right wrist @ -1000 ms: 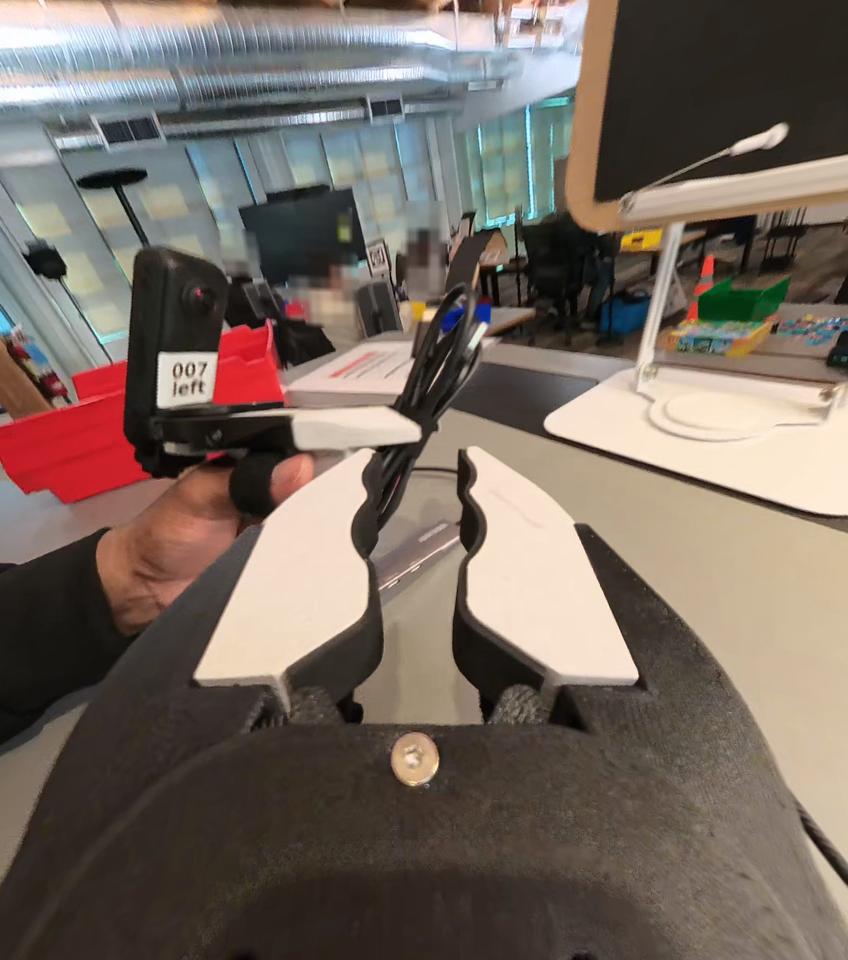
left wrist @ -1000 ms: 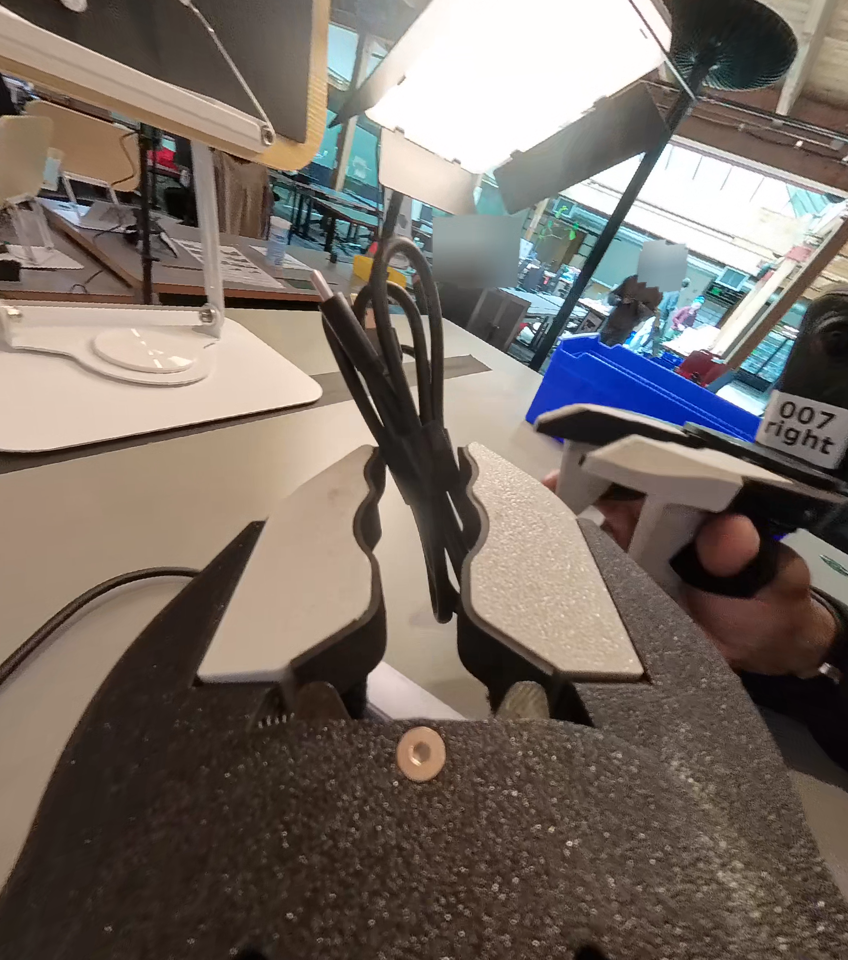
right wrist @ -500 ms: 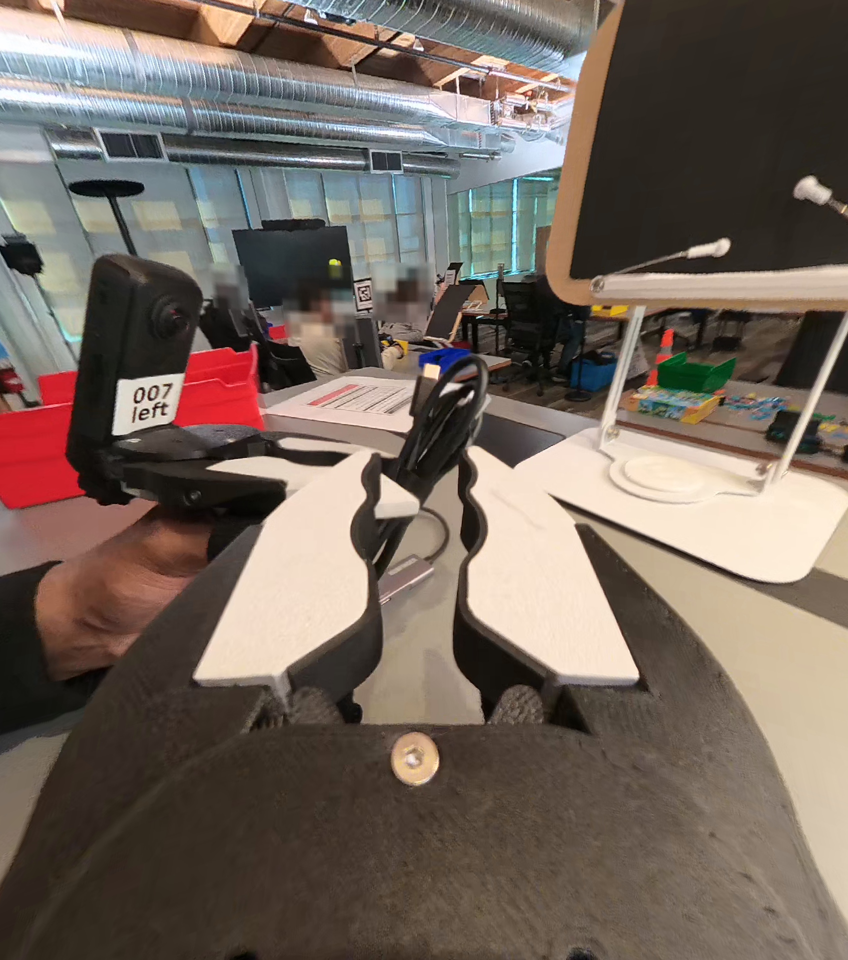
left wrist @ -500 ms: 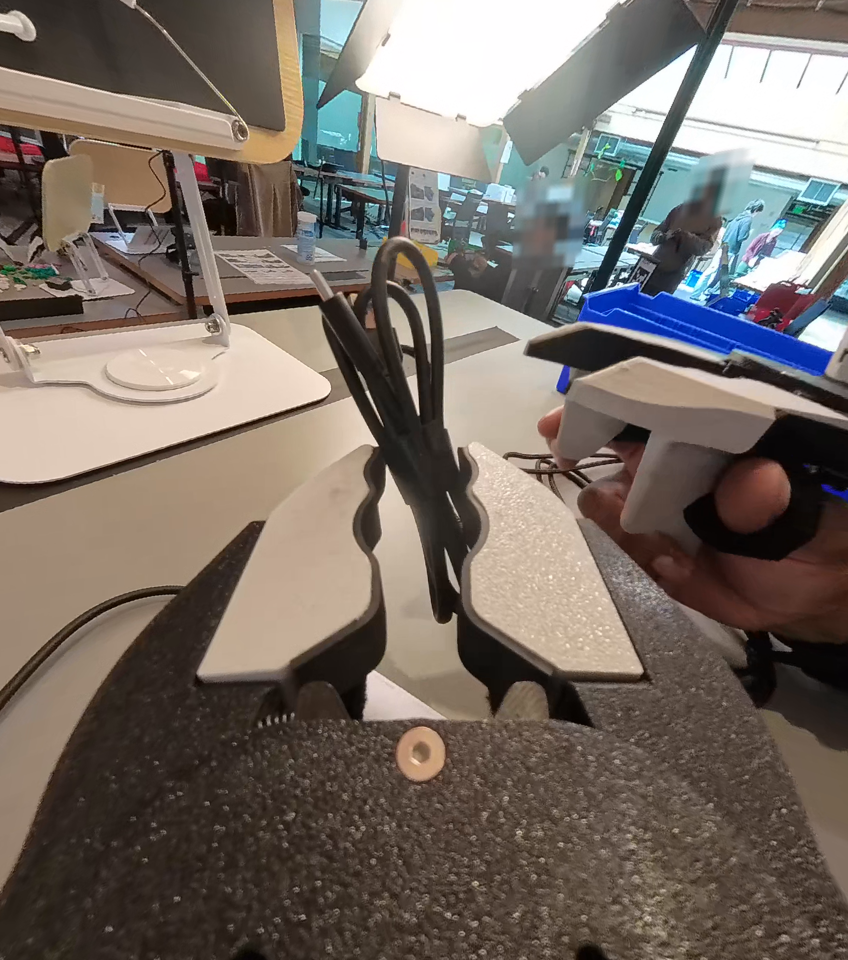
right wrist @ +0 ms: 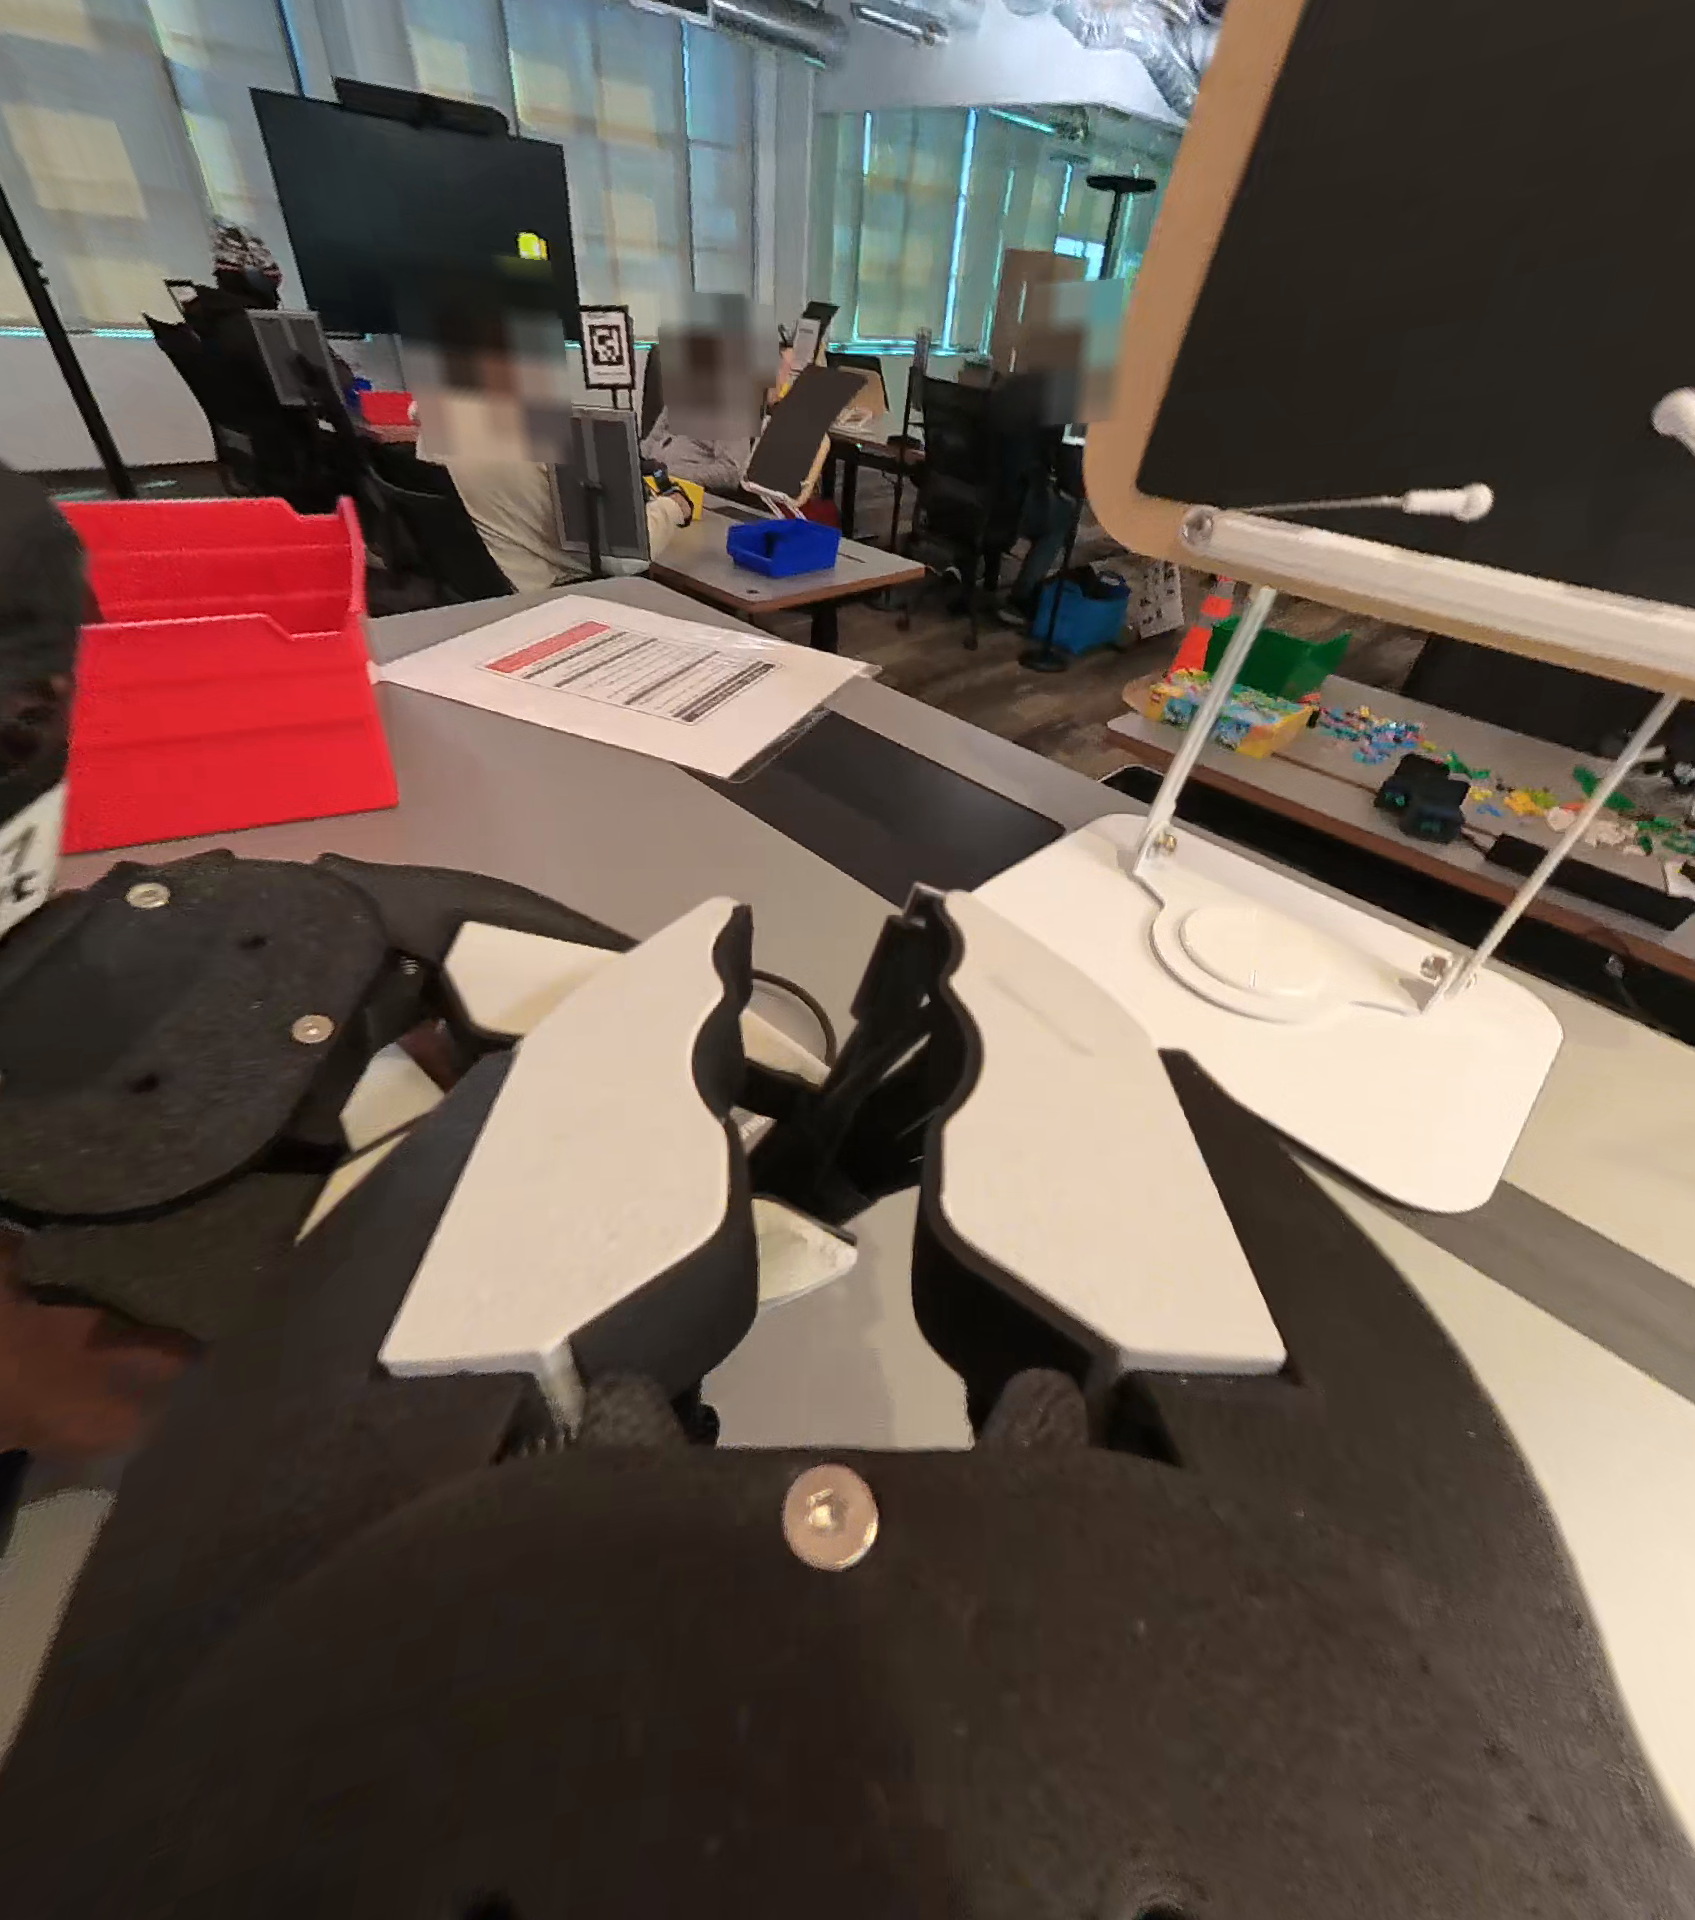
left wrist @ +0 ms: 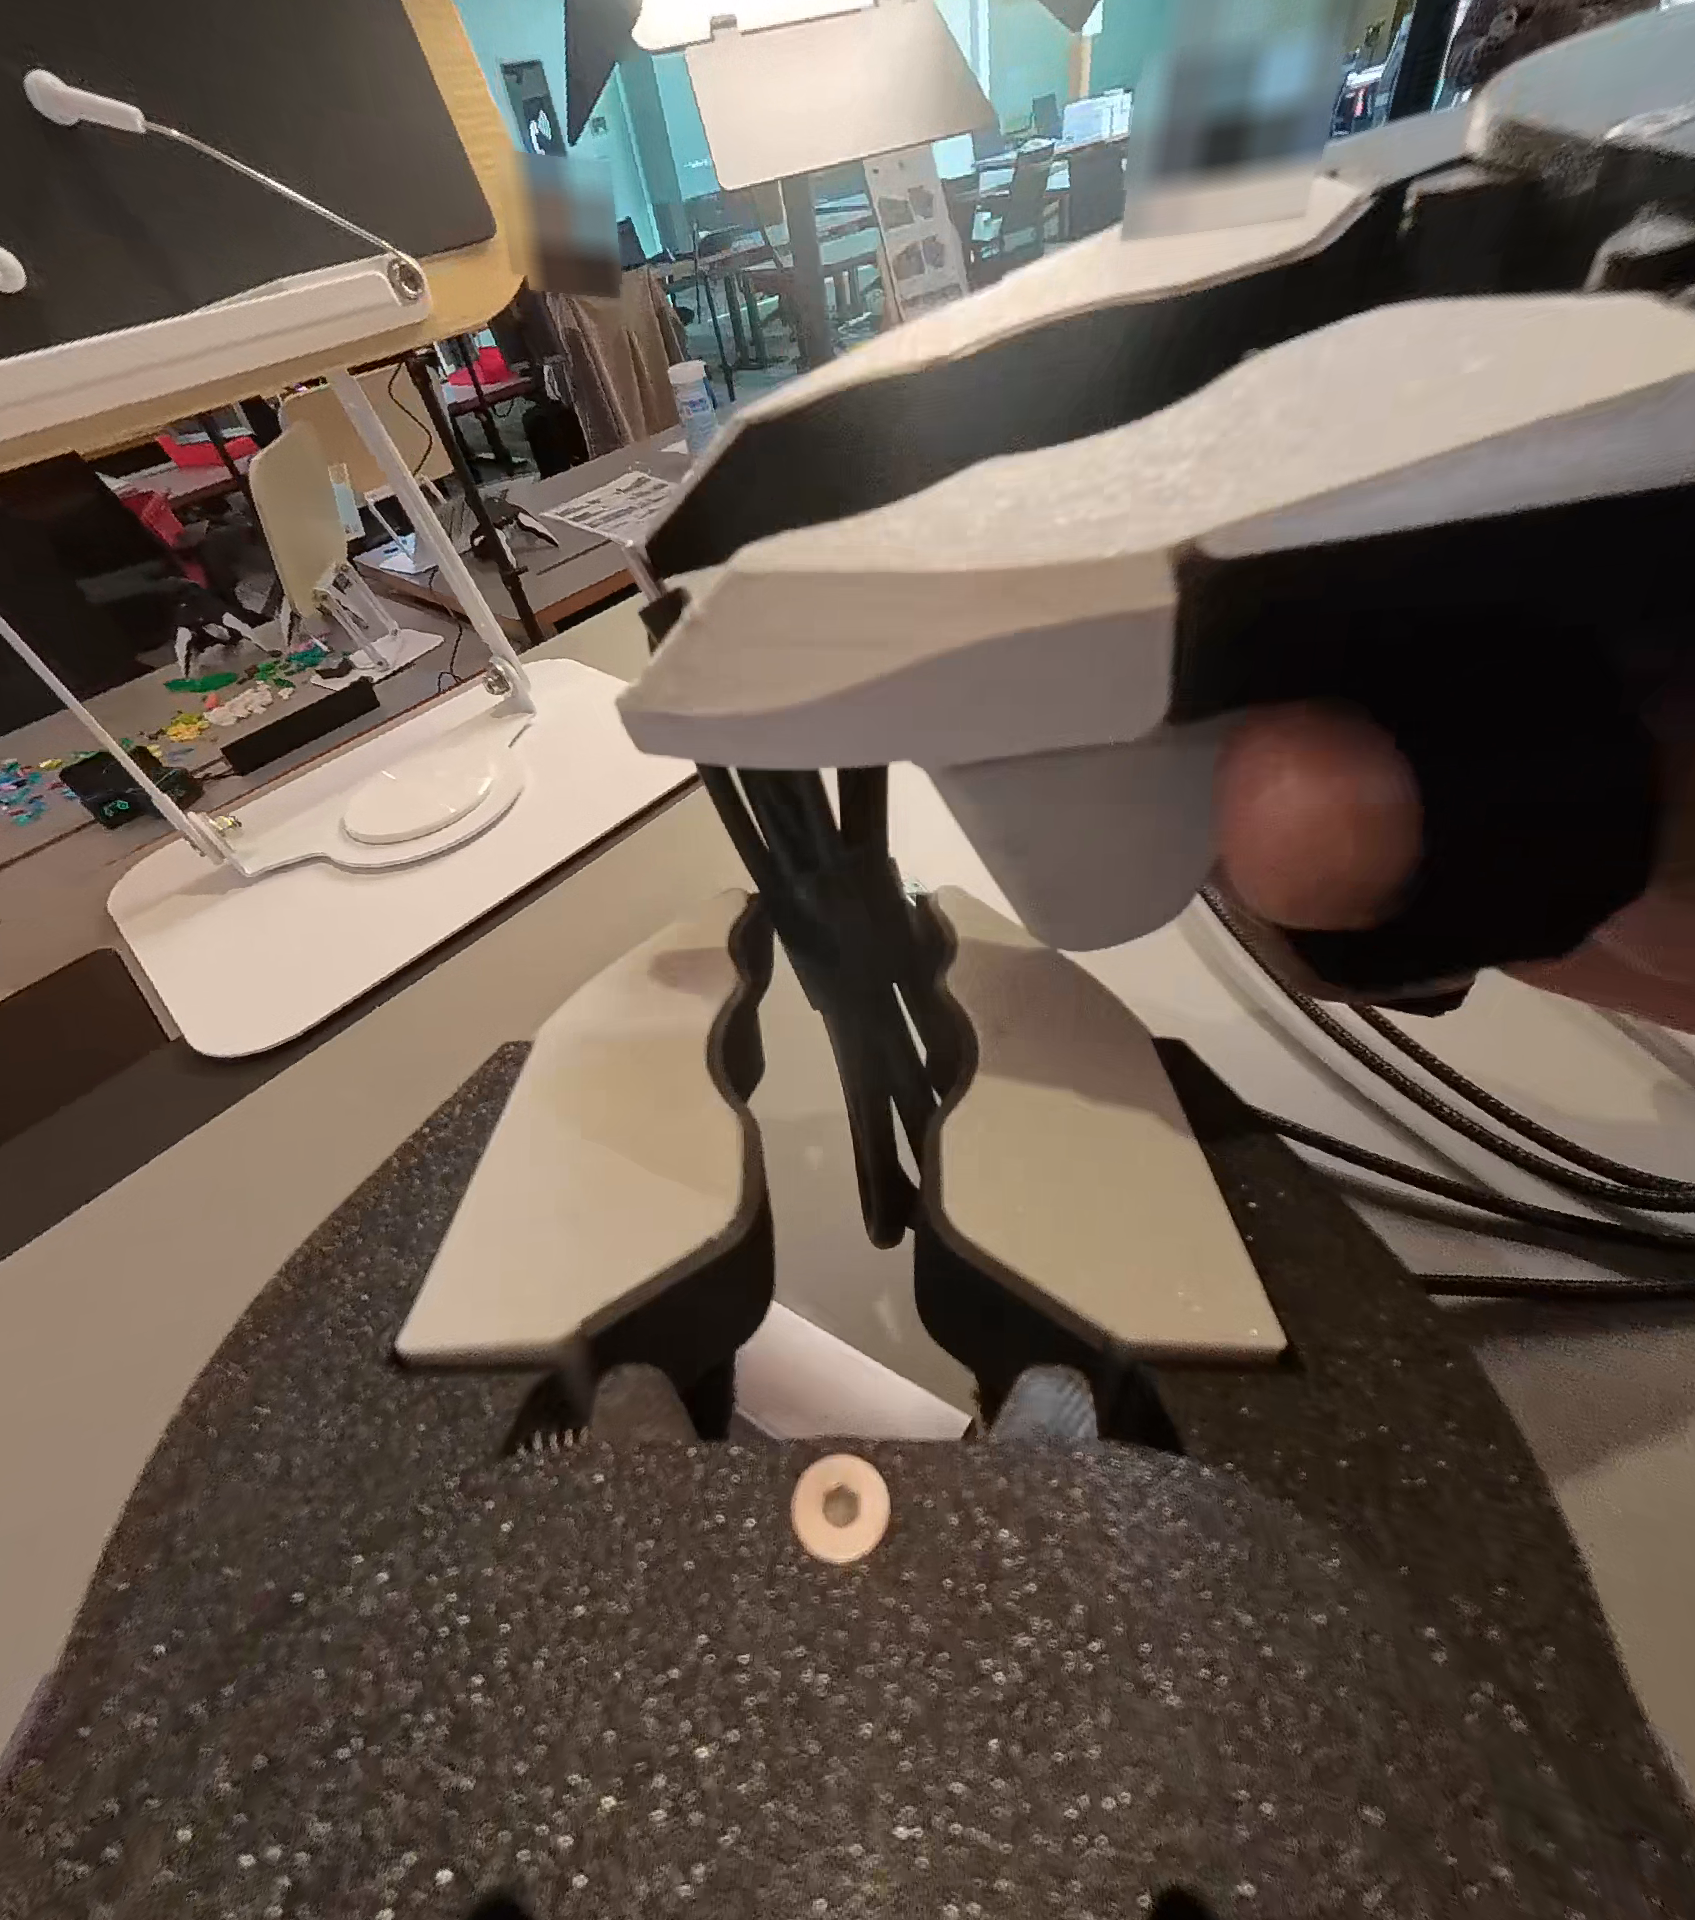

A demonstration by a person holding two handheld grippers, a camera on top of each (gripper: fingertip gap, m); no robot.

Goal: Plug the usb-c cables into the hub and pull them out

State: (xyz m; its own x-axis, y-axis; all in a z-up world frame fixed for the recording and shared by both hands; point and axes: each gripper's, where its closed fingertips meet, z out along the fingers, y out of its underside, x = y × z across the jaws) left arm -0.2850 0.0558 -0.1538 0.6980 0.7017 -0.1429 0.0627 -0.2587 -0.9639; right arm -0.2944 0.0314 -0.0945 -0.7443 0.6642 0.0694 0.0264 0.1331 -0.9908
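My left gripper (left wrist: 838, 935) is shut on a bundle of black USB-C cable (left wrist: 848, 997), tied in loops and held upright above the table. My right gripper (right wrist: 832, 914) is open, with its fingers on either side of the top of the same bundle (right wrist: 879, 1049); the cable rests against the right-hand finger, with a gap on the other side. In the left wrist view the right gripper (left wrist: 666, 623) reaches in from the right over the bundle, with a plug tip at its fingertips. The hub is hidden behind the grippers.
A white stand base (left wrist: 323, 914) with a tilted board lies to the left, also in the right wrist view (right wrist: 1342, 1049). Loose black and white cables (left wrist: 1549, 1195) lie on the table at right. Red bins (right wrist: 219, 707) and a paper sheet (right wrist: 635, 675) sit at the far edge. My right fingertips sit around 6 cm from my left ones.
My right gripper has moved in close over the top of the bundle, so its fingers now straddle the cable. My left gripper keeps its hold; the bundle leans a little.
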